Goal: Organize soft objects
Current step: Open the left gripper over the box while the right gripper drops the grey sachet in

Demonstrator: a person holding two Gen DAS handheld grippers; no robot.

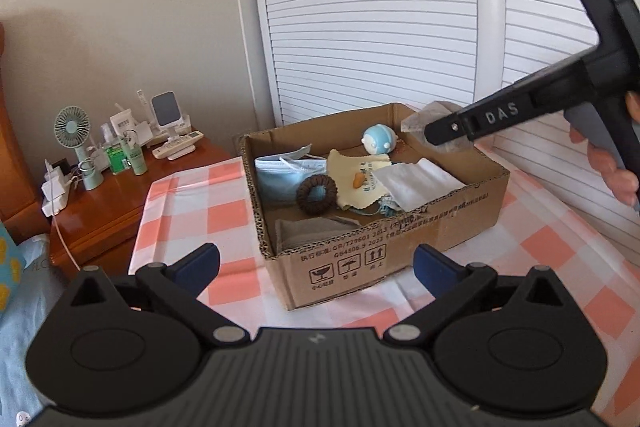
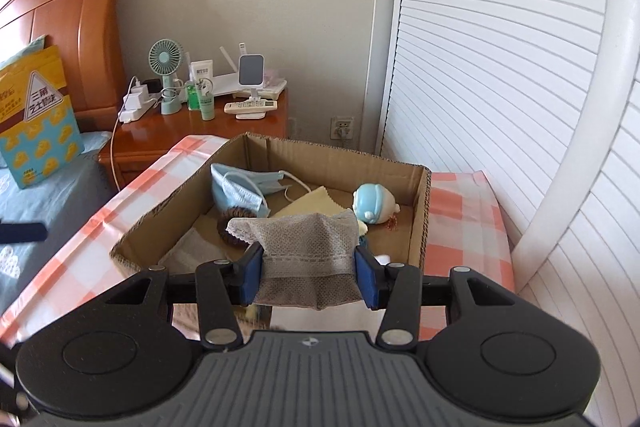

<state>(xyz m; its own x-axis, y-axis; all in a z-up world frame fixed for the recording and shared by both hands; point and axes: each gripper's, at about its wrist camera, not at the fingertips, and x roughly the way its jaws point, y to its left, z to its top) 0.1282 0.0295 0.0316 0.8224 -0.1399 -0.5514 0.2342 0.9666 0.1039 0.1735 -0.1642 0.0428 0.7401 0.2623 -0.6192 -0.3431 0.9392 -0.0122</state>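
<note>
While your right hand-held gripper clamps the grey mesh cloth above the cardboard box, your left hand-held gripper gapes empty before it.

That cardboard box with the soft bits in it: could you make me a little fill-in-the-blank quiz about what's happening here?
1. The right gripper is clamped on a grey ____.
2. The left gripper holds ____.
3. In the cardboard box, the brown hair tie lies partly on a ____ face mask.
4. The box stands on a cloth checked in white and ____.

Missing words: mesh cloth; nothing; blue; pink
</note>
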